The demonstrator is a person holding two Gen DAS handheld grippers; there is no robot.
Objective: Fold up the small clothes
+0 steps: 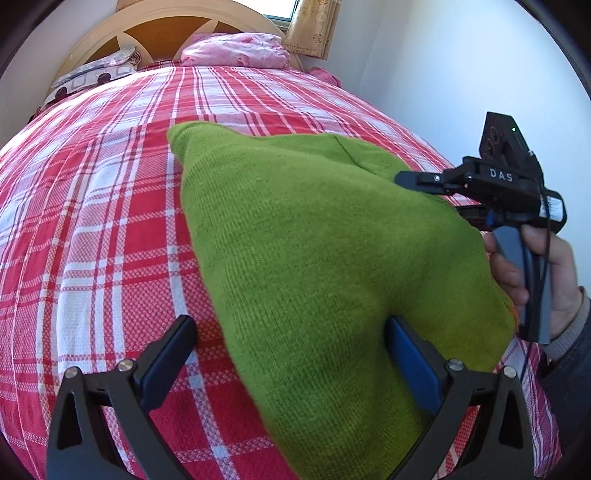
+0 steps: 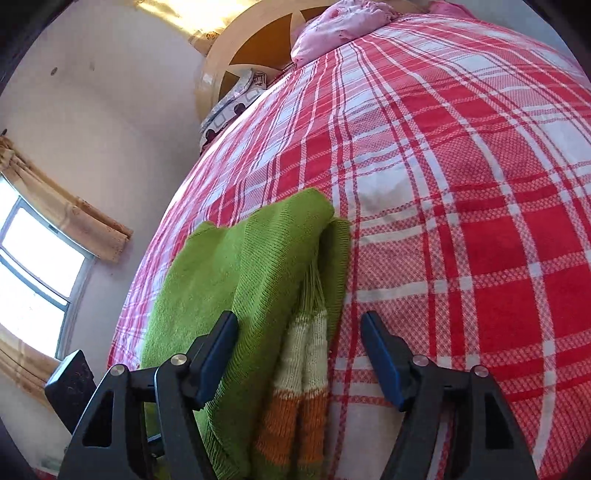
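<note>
A green knitted sweater [image 1: 314, 240] lies folded on the red and white checked bedspread [image 1: 92, 221]. My left gripper [image 1: 291, 354] is open at its near end, and the cloth spreads between the wide-apart fingers [image 1: 170, 350] without being pinched. A hand [image 1: 554, 280] holds my right gripper [image 1: 404, 180] at the sweater's far right edge. In the right wrist view the right gripper [image 2: 301, 350] is open over the sweater [image 2: 229, 266]. The folded edge with cream and orange stripes [image 2: 306, 369] lies between its pads, which stand apart from it.
A pink quilt [image 1: 236, 50] and a patterned pillow [image 1: 92, 74] lie against the wooden headboard [image 1: 166, 26] at the far end. A white wall [image 1: 461, 74] runs along the bed's right side. A window [image 2: 33, 266] with a tan curtain [image 2: 70, 218] is nearby.
</note>
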